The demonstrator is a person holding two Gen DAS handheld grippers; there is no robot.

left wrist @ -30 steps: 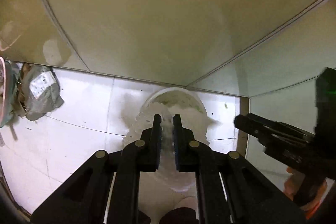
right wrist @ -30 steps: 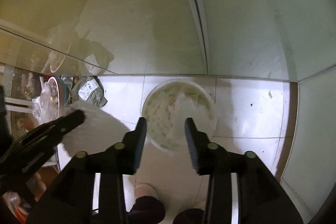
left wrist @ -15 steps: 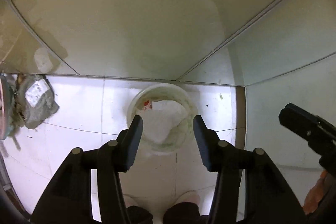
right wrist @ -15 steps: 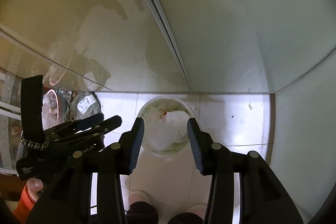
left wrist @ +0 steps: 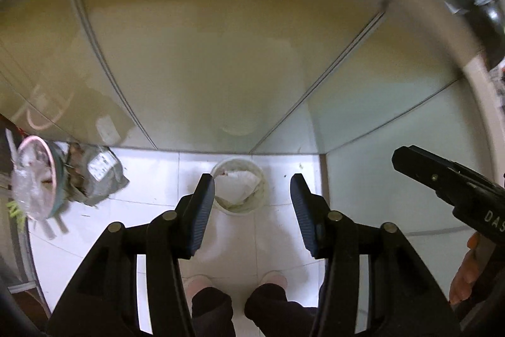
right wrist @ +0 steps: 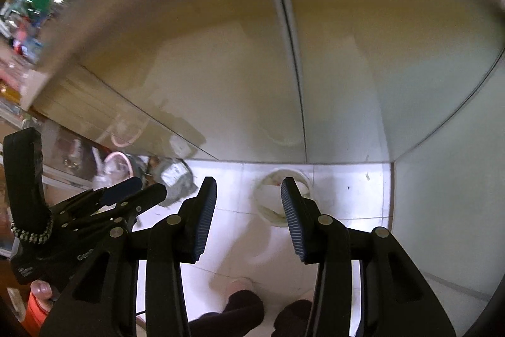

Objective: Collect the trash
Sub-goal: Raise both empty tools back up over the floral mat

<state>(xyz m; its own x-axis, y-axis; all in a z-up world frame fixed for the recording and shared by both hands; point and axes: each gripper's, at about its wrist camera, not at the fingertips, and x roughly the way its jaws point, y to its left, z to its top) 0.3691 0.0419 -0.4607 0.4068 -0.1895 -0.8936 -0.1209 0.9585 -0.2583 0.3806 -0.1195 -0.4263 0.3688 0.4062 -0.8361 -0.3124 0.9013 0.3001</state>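
A white round trash bin (left wrist: 240, 191) stands on the white tiled floor against the cabinet fronts, with white paper trash (left wrist: 236, 185) inside it. It also shows in the right wrist view (right wrist: 272, 198). My left gripper (left wrist: 252, 190) is open and empty, high above the bin. My right gripper (right wrist: 249, 193) is open and empty, also high above the floor, with the bin just behind its right finger. The right gripper shows at the right of the left wrist view (left wrist: 442, 182), and the left gripper shows at the left of the right wrist view (right wrist: 139, 188).
A grey crumpled bag with a white label (left wrist: 98, 176) lies on the floor left of the bin, next to a pink-rimmed bowl (left wrist: 34, 179) holding clear plastic. Pale cabinet doors (left wrist: 221, 52) rise behind. The person's feet (left wrist: 236, 283) stand below the grippers.
Both grippers have risen away from the bin, which now looks smaller. My left gripper was shut on white trash over the bin, opened, and the trash now lies in the bin.
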